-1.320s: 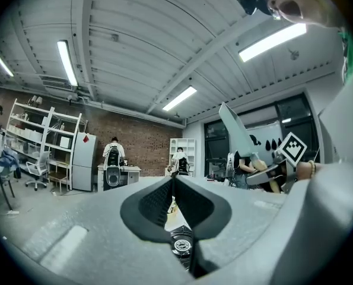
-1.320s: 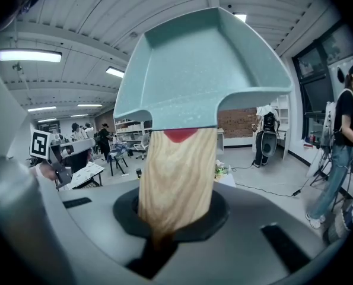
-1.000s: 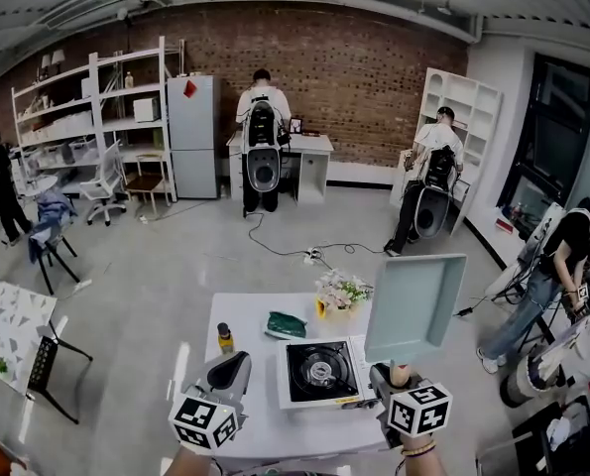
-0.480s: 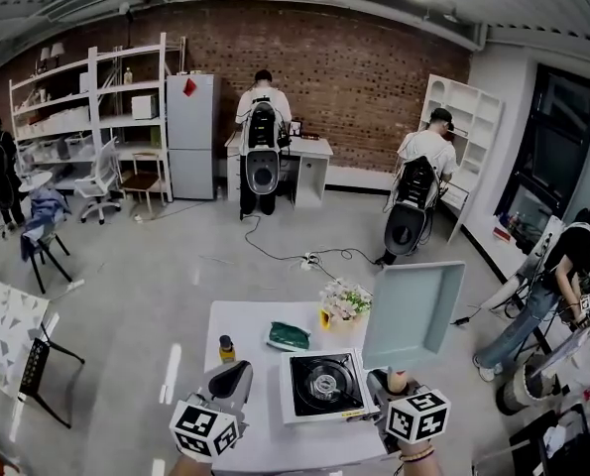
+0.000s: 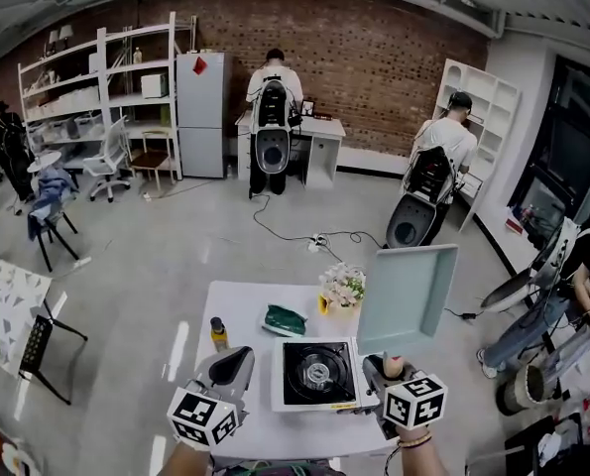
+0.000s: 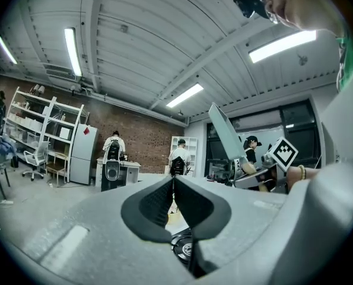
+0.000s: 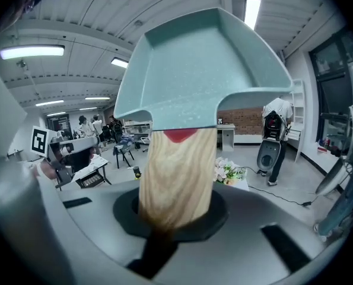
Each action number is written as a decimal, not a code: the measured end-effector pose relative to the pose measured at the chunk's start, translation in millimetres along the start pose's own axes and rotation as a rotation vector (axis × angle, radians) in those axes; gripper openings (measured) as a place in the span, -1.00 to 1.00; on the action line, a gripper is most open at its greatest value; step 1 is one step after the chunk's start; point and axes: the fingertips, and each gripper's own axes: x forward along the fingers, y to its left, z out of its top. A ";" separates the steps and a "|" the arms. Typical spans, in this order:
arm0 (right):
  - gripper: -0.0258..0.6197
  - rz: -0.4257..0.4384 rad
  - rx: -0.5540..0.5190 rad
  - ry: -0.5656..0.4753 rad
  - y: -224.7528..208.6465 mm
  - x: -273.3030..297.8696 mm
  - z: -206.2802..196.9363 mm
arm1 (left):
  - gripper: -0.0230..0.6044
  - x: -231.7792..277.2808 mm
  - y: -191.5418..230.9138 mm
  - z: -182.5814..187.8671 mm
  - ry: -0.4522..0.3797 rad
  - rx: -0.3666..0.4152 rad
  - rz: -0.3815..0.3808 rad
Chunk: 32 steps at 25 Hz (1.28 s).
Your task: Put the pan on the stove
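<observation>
Above the right edge of the tabletop [image 5: 243, 310], the right claw [image 5: 392, 370] is clamped on the wooden handle [image 7: 177, 171] of the pale teal pan [image 5: 409, 300]. It holds the pan upright in the air, likely for clearance, just right of the stove [image 5: 317, 373]. The left claw [image 5: 237, 358], pinched together and empty, hovers at the stove's other side. A small bottle [image 5: 218, 333], a green pouch [image 5: 286, 320] and flowers [image 5: 341, 288] sit behind the burner, none over it.

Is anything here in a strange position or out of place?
The pan stands on edge in the air, its handle in the right gripper, beside the stove, not on it. Nothing else looks odd.
</observation>
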 end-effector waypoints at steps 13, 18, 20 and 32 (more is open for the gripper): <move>-0.82 0.139 -0.122 0.074 -46.5 11.5 1.2 | -0.86 20.9 -43.3 -0.7 0.010 0.010 0.104; -0.82 0.194 -0.150 0.113 -53.4 19.4 -3.3 | -0.86 23.5 -52.1 -7.0 0.020 0.002 0.131; -0.82 0.214 -0.162 0.138 -55.6 21.2 -11.2 | -0.86 20.9 -57.2 -13.8 0.030 -0.007 0.145; -0.81 0.304 -0.234 0.292 -71.7 56.2 -57.8 | -0.86 16.5 -58.5 -39.0 0.067 -0.041 0.232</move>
